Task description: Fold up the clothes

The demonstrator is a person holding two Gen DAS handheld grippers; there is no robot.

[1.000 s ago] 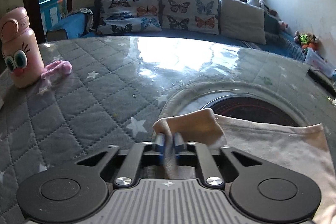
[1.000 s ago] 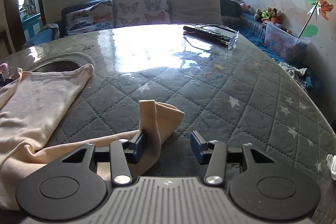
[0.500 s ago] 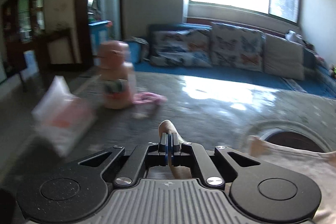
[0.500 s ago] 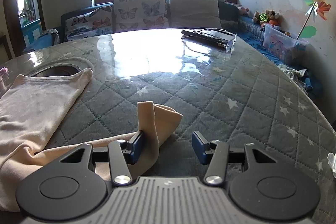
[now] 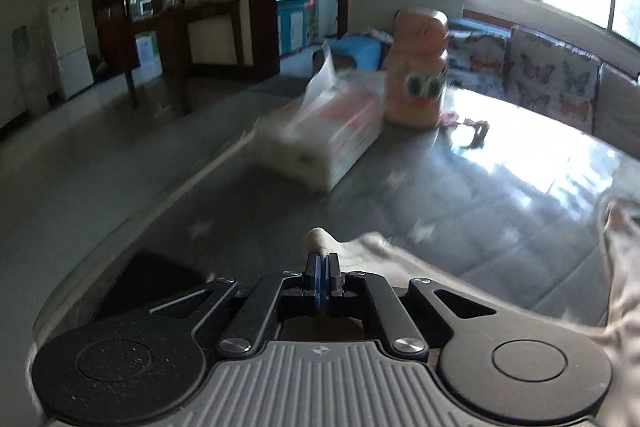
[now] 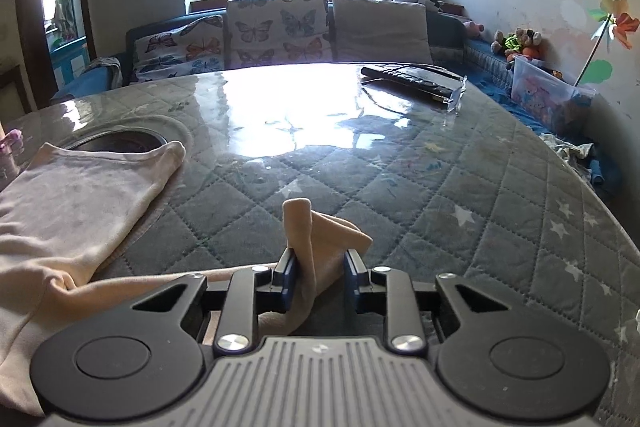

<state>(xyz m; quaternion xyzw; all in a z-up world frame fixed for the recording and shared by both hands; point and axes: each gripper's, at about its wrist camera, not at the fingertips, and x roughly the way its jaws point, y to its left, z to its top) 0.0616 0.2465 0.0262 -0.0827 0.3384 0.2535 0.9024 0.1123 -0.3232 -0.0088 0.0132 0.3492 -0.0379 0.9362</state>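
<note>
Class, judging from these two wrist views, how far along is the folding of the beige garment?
Early stage. Done: the left gripper is shut on a corner of the beige garment. In hand: the right gripper straddles another bunched corner, its jaws not yet closed. Left: every fold; the garment lies spread across the quilted table with no neat crease visible.

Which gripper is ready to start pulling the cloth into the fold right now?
Left. The left gripper is clamped shut on the cloth, while the right gripper only straddles a bunched corner, jaws apart.
</note>
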